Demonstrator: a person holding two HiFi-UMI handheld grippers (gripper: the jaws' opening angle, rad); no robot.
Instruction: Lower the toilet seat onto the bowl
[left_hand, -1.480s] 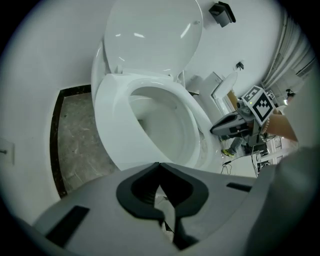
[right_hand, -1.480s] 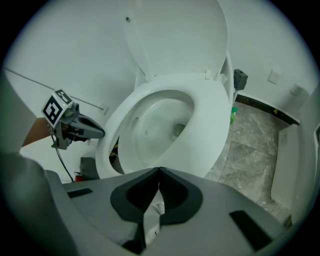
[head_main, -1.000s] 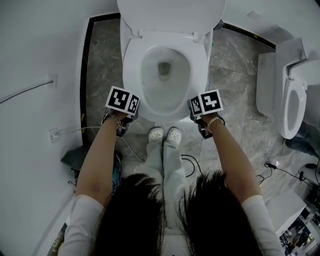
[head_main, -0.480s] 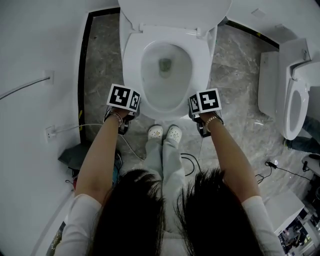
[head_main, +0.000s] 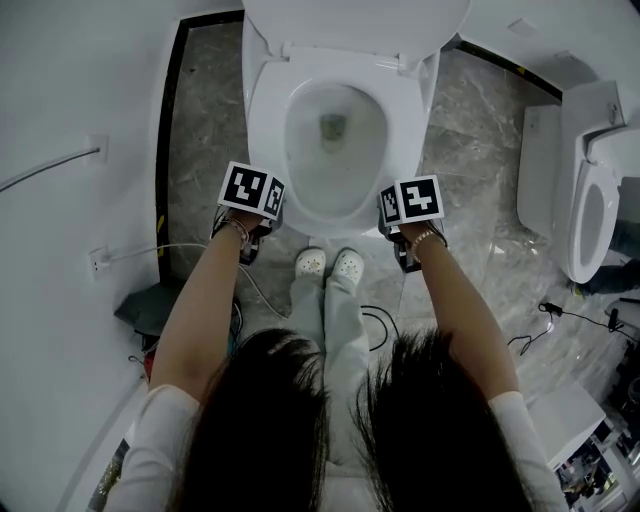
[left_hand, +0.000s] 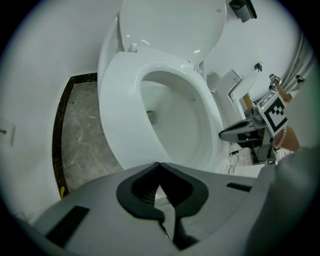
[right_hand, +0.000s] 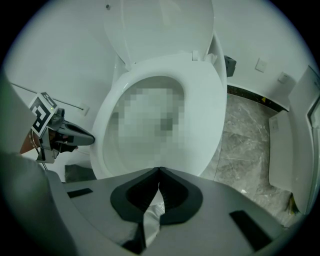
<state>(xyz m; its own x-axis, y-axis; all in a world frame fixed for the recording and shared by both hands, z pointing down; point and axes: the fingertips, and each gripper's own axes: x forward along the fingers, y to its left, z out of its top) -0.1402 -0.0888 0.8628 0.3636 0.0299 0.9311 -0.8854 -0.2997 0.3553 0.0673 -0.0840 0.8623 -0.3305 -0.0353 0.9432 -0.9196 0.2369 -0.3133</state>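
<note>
Both found clenched and empty, unmoved since a second ago: grey left gripper, grey right gripper. Judged white oval plastic toilet seat already down on white ceramic bowl.

The raised lid runs off the head view's top edge, and a 2nd toilet is cut by its right edge. There the 2 marker cubes cover the jaws of the left gripper and right gripper and overlap the front corners of the toilet seat. Hair hides the person's body below the shoulders. A dark thing on the floor lies partly behind the left arm; what it is cannot be told. In each gripper view the gripper's own grey body blocks the seat's front edge. In the right gripper view the inside of the bowl is blurred out.
</note>
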